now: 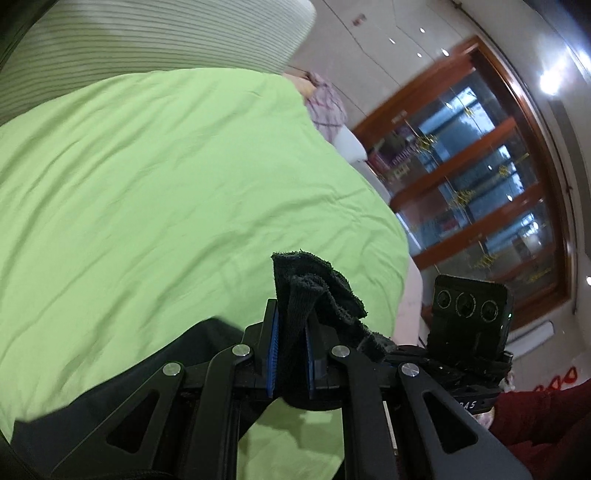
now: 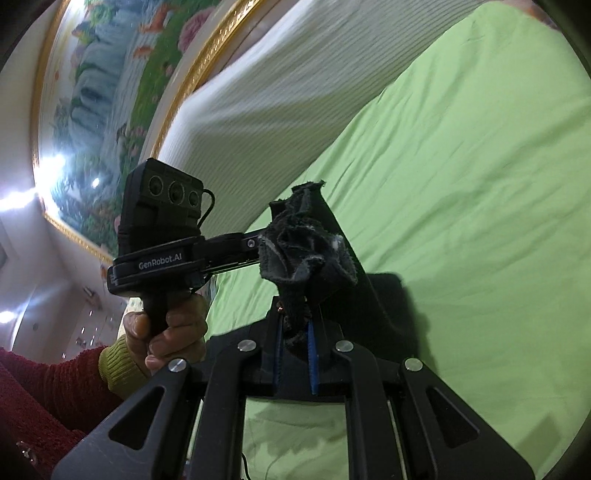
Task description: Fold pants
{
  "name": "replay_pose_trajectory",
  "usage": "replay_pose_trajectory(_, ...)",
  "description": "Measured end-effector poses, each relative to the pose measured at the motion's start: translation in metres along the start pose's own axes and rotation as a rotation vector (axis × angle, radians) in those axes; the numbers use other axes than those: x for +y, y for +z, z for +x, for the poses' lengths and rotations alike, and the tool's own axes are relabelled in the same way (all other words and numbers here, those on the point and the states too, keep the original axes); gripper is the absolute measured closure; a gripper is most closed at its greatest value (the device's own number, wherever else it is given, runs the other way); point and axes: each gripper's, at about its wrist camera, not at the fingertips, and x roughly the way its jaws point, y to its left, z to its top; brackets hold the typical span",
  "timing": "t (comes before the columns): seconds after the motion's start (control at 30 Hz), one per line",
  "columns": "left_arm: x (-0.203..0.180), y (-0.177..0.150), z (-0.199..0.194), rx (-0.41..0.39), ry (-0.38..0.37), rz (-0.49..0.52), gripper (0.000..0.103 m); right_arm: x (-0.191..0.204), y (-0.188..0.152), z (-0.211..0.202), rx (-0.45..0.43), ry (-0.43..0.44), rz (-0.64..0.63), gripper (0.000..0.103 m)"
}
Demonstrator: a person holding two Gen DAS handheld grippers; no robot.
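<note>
The black pants (image 1: 314, 280) are pinched at a frayed edge between the blue pads of my left gripper (image 1: 291, 319), which is shut on them. More of the dark cloth (image 1: 110, 373) trails off to the lower left over the green sheet (image 1: 147, 184). In the right wrist view my right gripper (image 2: 295, 330) is shut on another bunch of the pants (image 2: 306, 243), lifted above the sheet (image 2: 480, 184). A hand (image 2: 166, 328) holds the left gripper's handle close by on the left, and its fingers reach into the same bunch. The two grips sit side by side.
A pale ribbed headboard or cushion (image 1: 147, 33) (image 2: 277, 92) borders the bed's far side. A pink checked cloth (image 1: 328, 107) lies at the bed's edge. A wood-and-glass cabinet (image 1: 480, 184) stands beyond. A gold-framed painting (image 2: 110, 92) hangs on the wall. A red sleeve (image 2: 44, 387) enters lower left.
</note>
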Motion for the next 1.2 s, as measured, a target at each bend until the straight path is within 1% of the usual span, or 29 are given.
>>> replay_pose_trajectory(0.13,0.024,-0.020,-0.011,-0.026,0.024,-0.059,0.092,0.005,-0.007,0.028,0.072,0.005,-0.017,0.091)
replay_pose_trajectory(0.33,0.051,-0.045,-0.011,-0.035,0.066,-0.139,0.093,0.010,-0.018,0.070,0.176,-0.018,-0.040,0.091)
replay_pose_trajectory(0.57,0.078,-0.069,-0.016,-0.048,0.086,-0.224,0.093,0.010,-0.024,0.099,0.251,-0.048,-0.057,0.090)
replay_pose_trajectory(0.6,0.081,-0.071,-0.016,-0.049,0.089,-0.234,0.093,0.019,-0.018,0.109,0.259,-0.054,-0.058,0.090)
replay_pose_trajectory(0.9,0.099,-0.093,-0.018,-0.048,0.140,-0.303,0.094,0.031,-0.019,0.141,0.326,-0.095,-0.072,0.084)
replay_pose_trajectory(1.03,0.104,-0.107,-0.022,-0.045,0.161,-0.342,0.093,0.037,-0.021,0.155,0.364,-0.100,-0.068,0.075)
replay_pose_trajectory(1.2,0.115,-0.129,-0.036,-0.071,0.154,-0.404,0.090,0.042,-0.024,0.167,0.400,-0.100,-0.075,0.072)
